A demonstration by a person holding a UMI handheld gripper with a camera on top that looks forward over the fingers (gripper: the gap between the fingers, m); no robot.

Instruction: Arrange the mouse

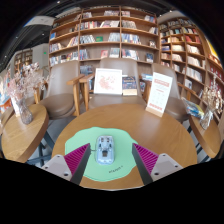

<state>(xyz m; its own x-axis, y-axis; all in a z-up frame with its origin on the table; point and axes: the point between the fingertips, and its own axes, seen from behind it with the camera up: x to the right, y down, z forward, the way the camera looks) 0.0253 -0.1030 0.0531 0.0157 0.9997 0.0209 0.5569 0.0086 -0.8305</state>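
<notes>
Currently, status: the small grey-and-white computer mouse (105, 149) lies on the round pale-green mat (112, 166), which rests on the round wooden bench (150, 128).
Tongs state: the tongs (110, 159) stand wide apart, pink pads (76, 157) facing inward, gripping nothing.
Mouse position: between the two fingers, toward their tips, with a clear gap at either side; it sits on its own support, slightly nearer the left finger.
Hazard, off-centre closing: because the mouse appears nearer one finger, that pad would likely touch first and push the mouse sideways across the mat before the other pad arrives.
Hazard, rounded shell: the smooth curved body could squirt forward out of the pads if they close near its front end instead of on its widest part.
Hazard, mat drag: a low fingertip could catch the edge of the thin mat and shift it, carrying the mouse off its intended spot.
Hazard, surroundings: the upright white sign card (160, 92) and the wooden chairs (62, 78) beyond the bench stand well apart from the tongs; collision there seems unlikely.
Hidden: mouse cable, if any, cannot be made out.
</notes>
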